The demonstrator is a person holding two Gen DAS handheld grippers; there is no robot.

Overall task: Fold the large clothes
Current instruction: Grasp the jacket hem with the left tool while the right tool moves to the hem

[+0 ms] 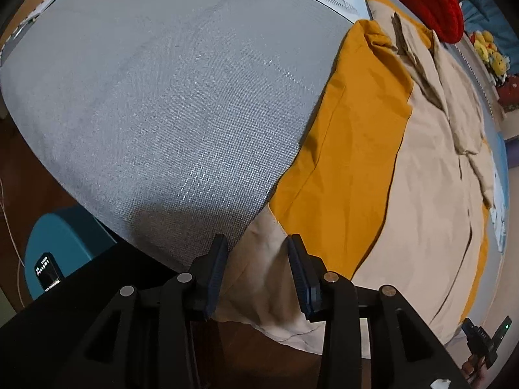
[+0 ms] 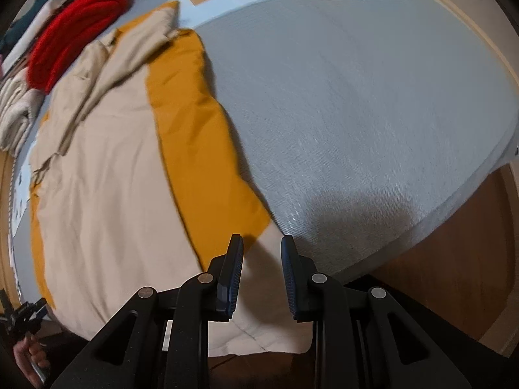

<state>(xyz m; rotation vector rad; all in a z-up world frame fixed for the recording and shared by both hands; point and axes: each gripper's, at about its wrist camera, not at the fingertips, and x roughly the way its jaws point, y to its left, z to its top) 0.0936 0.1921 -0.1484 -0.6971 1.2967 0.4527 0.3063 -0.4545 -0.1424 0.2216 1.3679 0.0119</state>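
Coat (image 1: 421, 194), beige with a mustard lining, is lying spread on the bed (image 1: 162, 113), looking soft, light and floppy, so its hem corners are suiting a pinch, each hand-held gripper (image 1: 256, 278) (image 2: 262, 278) hovering there, narrowly parted, gripping nothing.

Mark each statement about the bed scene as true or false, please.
1. The beige and mustard-yellow garment lies spread on the grey woven bed cover. True.
2. A red knitted item lies at the garment's far end. True.
3. The left gripper points at a blue towel. False: beige cloth lies between its jaws.
4. The right gripper holds the red item. False: its jaws stand apart over the beige hem.
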